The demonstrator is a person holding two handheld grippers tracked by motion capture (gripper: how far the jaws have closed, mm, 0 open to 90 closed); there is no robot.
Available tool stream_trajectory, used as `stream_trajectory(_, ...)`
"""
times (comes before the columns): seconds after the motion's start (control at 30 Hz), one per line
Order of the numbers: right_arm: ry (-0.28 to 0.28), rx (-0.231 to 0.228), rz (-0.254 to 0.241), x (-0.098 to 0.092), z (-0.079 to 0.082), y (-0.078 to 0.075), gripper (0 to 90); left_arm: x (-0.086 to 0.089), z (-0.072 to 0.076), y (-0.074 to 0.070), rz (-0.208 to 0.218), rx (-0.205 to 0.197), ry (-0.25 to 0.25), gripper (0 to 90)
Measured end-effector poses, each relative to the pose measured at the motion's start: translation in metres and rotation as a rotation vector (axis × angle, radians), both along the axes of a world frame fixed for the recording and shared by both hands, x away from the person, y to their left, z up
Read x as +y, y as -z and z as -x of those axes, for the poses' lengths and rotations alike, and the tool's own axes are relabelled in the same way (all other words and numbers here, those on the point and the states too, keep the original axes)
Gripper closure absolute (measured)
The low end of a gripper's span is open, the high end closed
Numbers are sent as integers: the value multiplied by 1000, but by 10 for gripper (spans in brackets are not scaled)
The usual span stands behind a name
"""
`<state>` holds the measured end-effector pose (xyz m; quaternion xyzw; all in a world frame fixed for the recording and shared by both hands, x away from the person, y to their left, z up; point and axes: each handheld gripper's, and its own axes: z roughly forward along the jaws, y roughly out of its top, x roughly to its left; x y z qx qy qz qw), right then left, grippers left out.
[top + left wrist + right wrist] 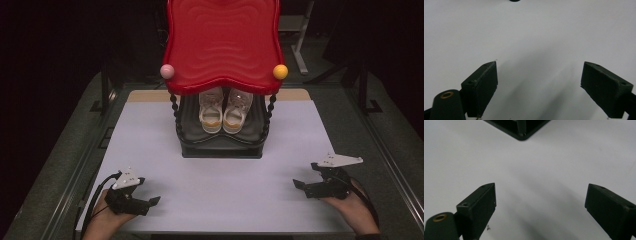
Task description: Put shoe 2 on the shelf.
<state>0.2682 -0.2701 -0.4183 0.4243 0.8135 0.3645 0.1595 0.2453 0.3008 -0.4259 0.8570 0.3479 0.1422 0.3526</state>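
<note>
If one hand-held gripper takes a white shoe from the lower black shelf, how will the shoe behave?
The pair of white shoes looks like soft sneakers, so the upper would probably give under the jaws. Each seems light for its size. The flat orange-trimmed sole suggests it will not roll, though it may catch on the red top shelf overhead.

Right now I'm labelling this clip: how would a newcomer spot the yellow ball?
Find the big red wavy tray topping the black rack at the table's far middle. A ball sits at each front corner; the yellow ball is at the right corner, while its twin at the left is pink.
</note>
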Motion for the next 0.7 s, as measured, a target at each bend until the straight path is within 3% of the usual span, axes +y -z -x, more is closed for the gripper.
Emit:
stream_trajectory(0.13,24,22,17,-7,2,13,61,5,2,6,-3,-6,-7,134)
stream_trajectory(0.2,23,30,39,-9,2,22,9,7,1,8,-10,-13,-13,134)
stream_trajectory(0.33,31,63,81,-14,3,36,0,9,-2,14,-18,-3,-21,134)
stream_trajectory(0.43,32,37,60,-16,5,40,0,7,-3,20,-57,-11,-14,133)
stream_trajectory(0.63,33,34,61,-16,6,40,0,11,-2,25,4,-21,-17,132)
stream_trajectory(0.7,33,33,61,-16,6,40,0,11,-2,25,-3,-22,-15,132)
